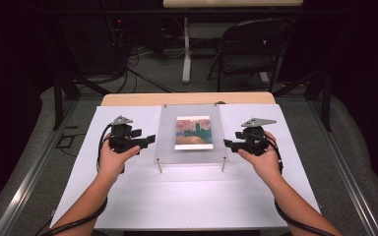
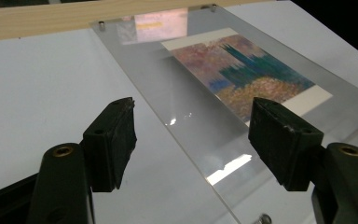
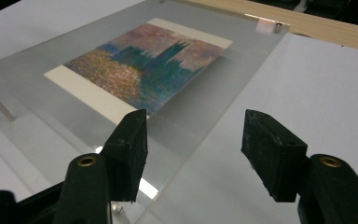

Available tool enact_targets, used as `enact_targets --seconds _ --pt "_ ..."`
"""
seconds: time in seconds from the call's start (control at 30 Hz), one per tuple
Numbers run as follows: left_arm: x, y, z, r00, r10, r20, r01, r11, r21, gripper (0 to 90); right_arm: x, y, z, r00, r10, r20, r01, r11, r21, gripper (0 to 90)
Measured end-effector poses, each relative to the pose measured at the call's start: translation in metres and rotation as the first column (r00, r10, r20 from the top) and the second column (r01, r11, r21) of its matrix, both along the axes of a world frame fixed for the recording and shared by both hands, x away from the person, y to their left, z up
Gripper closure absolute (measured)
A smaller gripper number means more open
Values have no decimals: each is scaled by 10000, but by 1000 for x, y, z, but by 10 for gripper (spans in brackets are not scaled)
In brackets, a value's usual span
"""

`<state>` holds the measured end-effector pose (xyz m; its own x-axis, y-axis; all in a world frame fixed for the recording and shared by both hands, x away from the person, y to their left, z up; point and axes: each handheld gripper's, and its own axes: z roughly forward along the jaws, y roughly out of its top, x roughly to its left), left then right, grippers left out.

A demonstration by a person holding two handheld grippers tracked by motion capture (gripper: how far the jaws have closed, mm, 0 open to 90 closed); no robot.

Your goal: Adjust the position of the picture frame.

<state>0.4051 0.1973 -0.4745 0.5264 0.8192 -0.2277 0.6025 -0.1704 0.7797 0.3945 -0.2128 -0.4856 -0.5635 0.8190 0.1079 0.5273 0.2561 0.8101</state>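
folding chair [image 1: 253,49] behind table | cables [image 1: 138,69] on floor | white sheet [image 1: 187,196]

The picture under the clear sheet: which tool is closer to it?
About equal. The left tool hangs off the picture's left side, the right tool off its right, both open.

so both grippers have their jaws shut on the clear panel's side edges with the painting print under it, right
Not quite: neither grips it. The left gripper and right gripper have open jaws straddling the clear panel's side edges, as both gripper views show. The painting print does lie under it.
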Motion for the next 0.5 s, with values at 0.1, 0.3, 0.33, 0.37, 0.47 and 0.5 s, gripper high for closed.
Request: enact_targets --seconds 0.1,0.3,0.33,0.37,0.47,0.5 --pt "9 0 -3 9996 238 -135 -241 9994 -230 320 14 0 3 9999 -143 68 140 9992 384 406" --pt "27 1 -12 9972 634 -405 -658 9959 -622 320 32 2 4 9990 -431 68 425 9969 655 395" --pt "30 1 -13 9970 619 -473 -651 9955 -695 320 34 2 3 9987 -490 107 482 9967 651 392" --pt "33 1 -14 9962 720 -495 -755 9945 -732 320 37 3 2 9984 -546 136 535 9962 688 391" --pt "37 1 -16 9947 882 -522 -925 9919 -865 320 42 5 -1 9980 -623 79 615 9952 760 389" --pt "42 0 -17 9941 967 -492 -1006 9915 -830 320 46 7 -3 9976 -698 13 695 9945 780 388"
